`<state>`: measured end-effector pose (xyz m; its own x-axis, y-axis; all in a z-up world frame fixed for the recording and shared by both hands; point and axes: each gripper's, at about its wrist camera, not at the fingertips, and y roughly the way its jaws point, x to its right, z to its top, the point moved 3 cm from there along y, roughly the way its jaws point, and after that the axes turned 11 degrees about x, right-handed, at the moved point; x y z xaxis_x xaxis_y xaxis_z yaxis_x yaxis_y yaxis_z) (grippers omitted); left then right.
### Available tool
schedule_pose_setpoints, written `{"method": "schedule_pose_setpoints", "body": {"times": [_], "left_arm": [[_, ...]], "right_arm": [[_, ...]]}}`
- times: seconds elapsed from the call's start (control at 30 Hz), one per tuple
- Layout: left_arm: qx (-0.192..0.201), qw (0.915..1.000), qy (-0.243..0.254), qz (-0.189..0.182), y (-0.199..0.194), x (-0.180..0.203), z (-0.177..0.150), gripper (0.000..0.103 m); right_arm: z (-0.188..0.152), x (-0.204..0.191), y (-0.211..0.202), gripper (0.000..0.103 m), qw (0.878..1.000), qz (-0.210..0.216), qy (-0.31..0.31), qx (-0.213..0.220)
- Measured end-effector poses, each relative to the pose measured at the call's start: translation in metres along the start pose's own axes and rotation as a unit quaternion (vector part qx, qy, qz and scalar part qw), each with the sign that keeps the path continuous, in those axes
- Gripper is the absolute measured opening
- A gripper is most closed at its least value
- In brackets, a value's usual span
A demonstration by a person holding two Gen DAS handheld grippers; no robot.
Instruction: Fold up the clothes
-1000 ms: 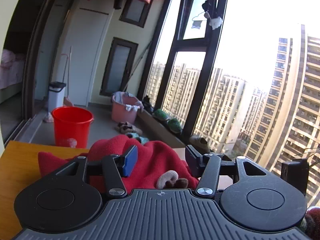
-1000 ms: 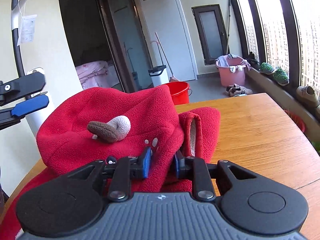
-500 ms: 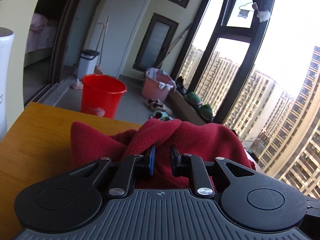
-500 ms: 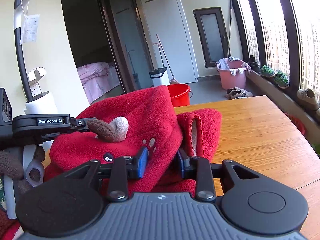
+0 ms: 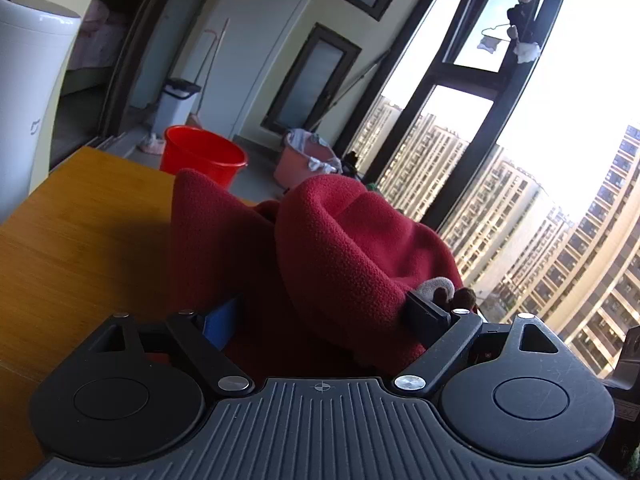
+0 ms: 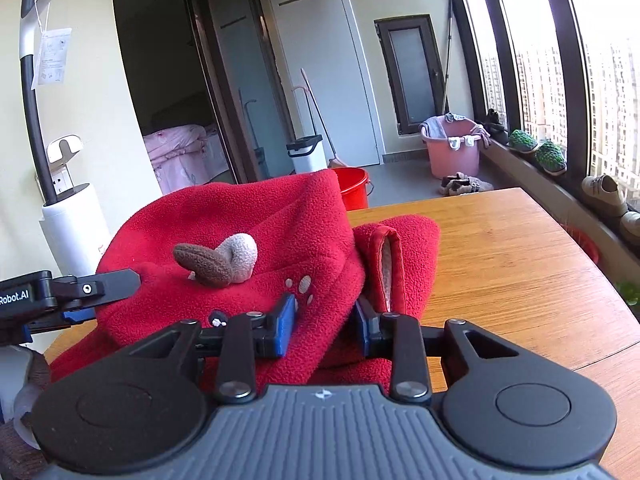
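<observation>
Red fleece garment (image 6: 248, 216), left gripper (image 6: 96, 300) marked "Robot.AI"

The left gripper (image 5: 320, 320), a black two-finger tool with blue pads, has its jaws spread wide, with red fleece cloth bunched between them and touching both fingers. The right gripper (image 6: 326, 320), of the same black build with blue pads, has its jaws partly closed and pinches a fold of that cloth. The left gripper (image 6: 80, 296) also shows at the left edge of the right wrist view, level and pointing right.
</observation>
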<state>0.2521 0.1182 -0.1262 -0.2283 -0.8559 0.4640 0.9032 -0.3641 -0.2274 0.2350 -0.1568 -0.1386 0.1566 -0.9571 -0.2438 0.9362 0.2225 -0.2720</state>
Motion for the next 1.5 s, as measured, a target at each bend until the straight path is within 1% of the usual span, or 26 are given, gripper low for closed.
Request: {"method": "schedule_pose_setpoints", "body": {"times": [0.07, 0.23, 0.27, 0.33, 0.37, 0.4, 0.43, 0.5, 0.53, 0.6, 0.67, 0.73, 0.8, 0.87, 0.9, 0.93, 0.97, 1.07, 1.2, 1.23, 1.27, 1.3, 1.37, 1.4, 1.5], "left_arm": [[0.006, 0.9996, 0.028, 0.006, 0.003, 0.002, 0.000, 0.093], [0.015, 0.9993, 0.033, 0.009, 0.000, 0.004, -0.002, 0.095], [0.018, 0.9992, 0.034, 0.010, -0.002, 0.005, -0.003, 0.095], [0.022, 0.9991, 0.035, 0.010, -0.004, 0.005, -0.003, 0.095], [0.022, 0.9991, 0.035, 0.010, -0.004, 0.006, -0.004, 0.095], [0.022, 0.9991, 0.034, 0.009, -0.004, 0.006, -0.004, 0.096], [0.022, 0.9992, 0.033, 0.009, -0.004, 0.006, -0.004, 0.096], [0.024, 0.9993, 0.028, 0.006, -0.005, 0.005, -0.004, 0.096], [0.025, 0.9994, 0.024, 0.005, -0.006, 0.004, -0.004, 0.097], [0.027, 0.9995, 0.016, 0.003, -0.007, 0.001, -0.004, 0.097], [0.028, 0.9995, 0.010, 0.001, -0.008, 0.000, -0.004, 0.097], [0.028, 0.9996, 0.008, -0.001, -0.008, -0.001, -0.003, 0.098], [0.029, 0.9996, 0.006, -0.003, -0.008, -0.001, -0.004, 0.098], [0.029, 0.9996, 0.005, -0.003, -0.008, -0.002, -0.004, 0.098], [0.029, 0.9996, 0.005, -0.003, -0.008, -0.002, -0.004, 0.098], [0.029, 0.9996, 0.005, -0.004, -0.008, -0.002, -0.004, 0.099], [0.029, 0.9996, 0.004, -0.004, -0.008, -0.002, -0.004, 0.099], [0.029, 0.9996, 0.005, -0.003, -0.007, -0.002, -0.005, 0.099], [0.030, 0.9995, 0.009, 0.001, -0.007, -0.001, -0.005, 0.099], [0.030, 0.9995, 0.009, 0.001, -0.008, -0.001, -0.005, 0.100], [0.030, 0.9995, 0.009, 0.002, -0.008, -0.001, -0.005, 0.100], [0.030, 0.9995, 0.009, 0.002, -0.008, -0.001, -0.005, 0.100], [0.029, 0.9995, 0.009, 0.000, -0.008, -0.001, -0.005, 0.100], [0.029, 0.9995, 0.011, 0.000, -0.009, 0.000, -0.005, 0.101], [0.030, 0.9994, 0.015, -0.001, -0.009, 0.001, -0.005, 0.101]], "right_arm": [[0.000, 0.000, 0.001, 0.029, 1.000, 0.001, 0.003, 0.000], [0.002, 0.000, -0.002, 0.030, 1.000, 0.002, 0.011, 0.009], [0.004, -0.002, -0.006, 0.030, 1.000, -0.003, 0.002, 0.014], [0.010, -0.017, -0.020, 0.030, 0.998, -0.011, -0.051, 0.043], [0.014, -0.028, -0.029, 0.028, 0.995, -0.005, -0.081, 0.062], [0.018, -0.038, -0.038, 0.023, 0.992, 0.010, -0.103, 0.077], [0.022, -0.048, -0.045, 0.022, 0.989, 0.031, -0.119, 0.086], [0.025, -0.068, -0.048, 0.022, 0.985, 0.088, -0.130, 0.074], [0.023, -0.077, -0.045, 0.022, 0.982, 0.107, -0.141, 0.062], [0.016, -0.090, -0.032, 0.022, 0.978, 0.120, -0.167, 0.043], [0.005, -0.096, -0.013, 0.022, 0.976, 0.119, -0.179, 0.016], [-0.003, -0.092, 0.000, 0.017, 0.980, 0.119, -0.161, -0.012], [-0.005, -0.090, -0.001, 0.011, 0.981, 0.110, -0.156, -0.015], [-0.003, -0.083, -0.006, 0.010, 0.982, 0.077, -0.175, -0.006], [-0.001, -0.076, -0.008, 0.009, 0.981, 0.052, -0.184, 0.000], [0.002, -0.067, -0.010, 0.009, 0.982, 0.033, -0.184, 0.001], [0.007, -0.059, -0.013, 0.009, 0.985, 0.029, -0.170, 0.002], [0.021, -0.041, -0.027, 0.010, 0.993, 0.045, -0.110, 0.010], [0.021, -0.056, -0.030, 0.010, 0.990, 0.094, -0.103, 0.011], [0.019, -0.060, -0.028, 0.010, 0.989, 0.100, -0.107, 0.010], [0.016, -0.063, -0.026, 0.011, 0.988, 0.103, -0.111, 0.007], [0.014, -0.065, -0.022, 0.015, 0.988, 0.102, -0.115, 0.001], [0.007, -0.058, -0.011, 0.024, 0.990, 0.080, -0.117, -0.020], [0.004, -0.052, -0.007, 0.025, 0.991, 0.072, -0.112, -0.027], [-0.002, -0.035, -0.004, 0.026, 0.993, 0.077, -0.083, -0.029]]}}
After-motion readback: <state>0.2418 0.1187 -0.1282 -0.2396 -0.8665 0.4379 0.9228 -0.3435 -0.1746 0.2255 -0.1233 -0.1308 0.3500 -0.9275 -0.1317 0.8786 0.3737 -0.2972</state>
